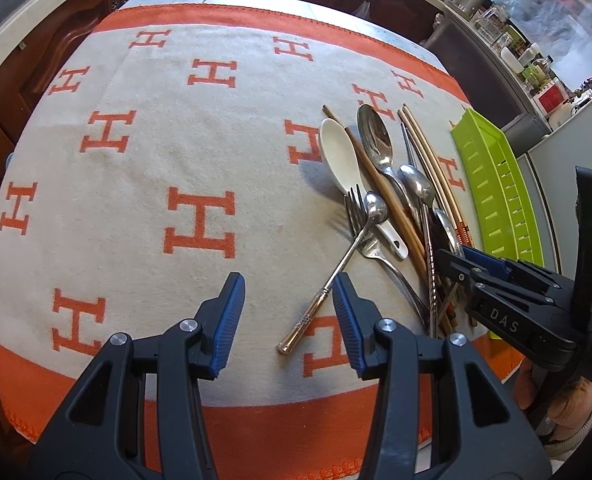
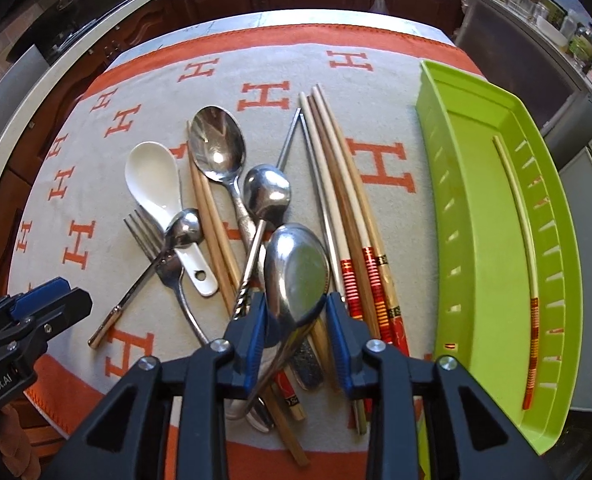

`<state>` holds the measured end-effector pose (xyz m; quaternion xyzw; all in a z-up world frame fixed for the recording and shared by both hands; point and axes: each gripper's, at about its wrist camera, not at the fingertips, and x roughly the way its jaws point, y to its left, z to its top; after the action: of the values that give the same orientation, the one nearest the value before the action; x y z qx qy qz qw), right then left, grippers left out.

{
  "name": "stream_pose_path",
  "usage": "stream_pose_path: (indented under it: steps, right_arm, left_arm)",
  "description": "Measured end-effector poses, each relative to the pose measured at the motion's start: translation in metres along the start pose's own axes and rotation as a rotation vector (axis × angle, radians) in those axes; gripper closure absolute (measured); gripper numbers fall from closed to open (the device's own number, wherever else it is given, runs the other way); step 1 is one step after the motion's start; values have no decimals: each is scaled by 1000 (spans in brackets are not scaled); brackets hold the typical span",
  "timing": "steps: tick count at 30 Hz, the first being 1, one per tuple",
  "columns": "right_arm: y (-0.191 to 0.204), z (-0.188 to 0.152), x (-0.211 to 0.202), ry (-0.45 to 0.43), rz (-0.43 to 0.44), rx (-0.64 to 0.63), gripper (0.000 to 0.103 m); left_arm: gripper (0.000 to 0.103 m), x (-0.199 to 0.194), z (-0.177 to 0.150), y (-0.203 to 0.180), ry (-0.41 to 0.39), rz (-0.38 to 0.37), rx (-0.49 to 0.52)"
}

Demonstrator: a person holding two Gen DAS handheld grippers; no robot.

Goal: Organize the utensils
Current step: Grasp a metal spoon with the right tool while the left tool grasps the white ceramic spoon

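Right gripper [image 2: 296, 312] down over the utensil heap, blue pads either side of a large upturned steel spoon [image 2: 296, 268] but jaws not visibly pressing it, so grip uncertain. Left gripper [image 1: 288, 304] parted and empty above the beige-and-orange H-patterned cloth on the surface [image 1: 135, 200], a slim steel spoon with copper-tipped handle [image 1: 336, 268] just at its 1 o'clock. Lime-green slotted plastic tray [image 2: 476, 200] at 3 o'clock of the heap, holding one cream chopstick with red-banded end [image 2: 524, 240].
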<state>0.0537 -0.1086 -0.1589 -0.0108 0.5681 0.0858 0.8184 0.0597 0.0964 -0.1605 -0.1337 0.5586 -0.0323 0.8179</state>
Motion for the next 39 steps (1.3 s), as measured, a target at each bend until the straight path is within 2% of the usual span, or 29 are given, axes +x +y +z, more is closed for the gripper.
stream_pose_path:
  steps: [1, 3, 4, 15, 19, 24, 28, 29, 35, 36, 39]
  right_arm:
    - [-2, 0, -1, -6, 0, 11, 80]
    - [-6, -1, -1, -10, 6, 32, 94]
    - [-9, -1, -1, -13, 19, 45, 95]
    - [-23, -2, -24, -99, 134, 102, 95]
    - [-28, -1, -27, -111, 149, 109, 95]
    - [-35, -2, -35, -134, 162, 112, 95]
    - [-42, -1, -43, -161, 179, 132, 95]
    - [-44, 0, -45, -169, 181, 136, 95]
    - [-55, 1, -50, -189, 179, 159, 95]
    - [-56, 1, -49, -189, 180, 163, 95]
    - [-61, 2, -49, -191, 184, 178, 95]
  left_arm:
    - [61, 1, 0, 0, 1, -3, 2]
    - [61, 2, 0, 0, 5, -7, 10]
    - [61, 3, 0, 0, 7, -8, 15]
    - [61, 11, 9, -6, -6, -58, 36]
    - [61, 12, 29, -2, -35, -127, -27]
    - [61, 21, 59, 1, -71, -162, -97]
    - [61, 41, 77, -1, -57, -179, -132]
    - [63, 46, 80, -2, -50, -184, -139]
    - [87, 68, 82, -4, -51, -214, -190]
    - [96, 71, 82, -2, -61, -208, -209]
    - [99, 75, 80, 2, -80, -215, -255]
